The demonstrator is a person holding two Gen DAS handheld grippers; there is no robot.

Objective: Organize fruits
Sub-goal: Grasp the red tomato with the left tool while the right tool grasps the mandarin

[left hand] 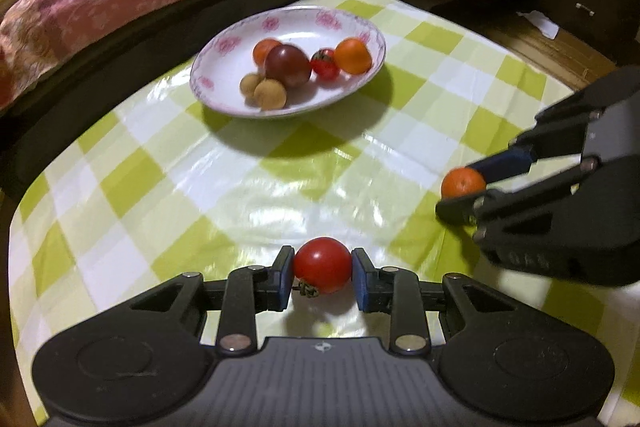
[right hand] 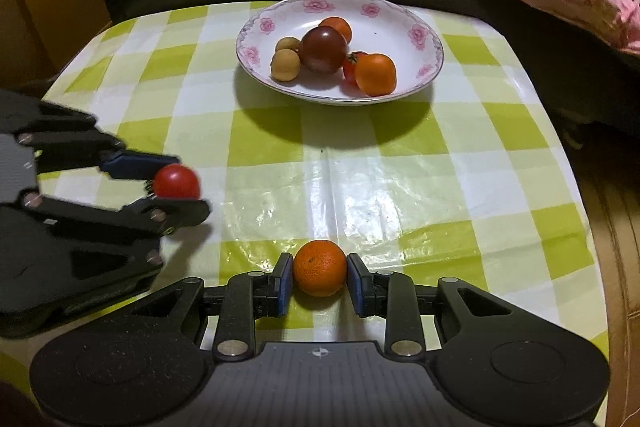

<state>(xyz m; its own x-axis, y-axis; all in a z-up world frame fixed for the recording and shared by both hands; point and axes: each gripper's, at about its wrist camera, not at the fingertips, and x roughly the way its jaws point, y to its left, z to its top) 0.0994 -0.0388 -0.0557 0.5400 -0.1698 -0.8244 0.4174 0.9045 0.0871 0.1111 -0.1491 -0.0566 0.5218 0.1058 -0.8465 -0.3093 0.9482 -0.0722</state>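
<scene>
Our left gripper [left hand: 322, 273] pinches a tomato [left hand: 322, 264], our right gripper [right hand: 319, 277] an orange [right hand: 319, 273], both short of the plate [left hand: 370, 27]. Round fruit could slip out, or roll off the crowded plate.

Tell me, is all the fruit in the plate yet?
Almost. Done: six fruits already sit in the flowered plate, including a dark tomato and two small brown fruits. In hand: the left tongs pinch a red tomato, and the right tongs pinch a small orange. Left: both still need putting in the plate. No other loose fruit shows on the checked tablecloth.
</scene>
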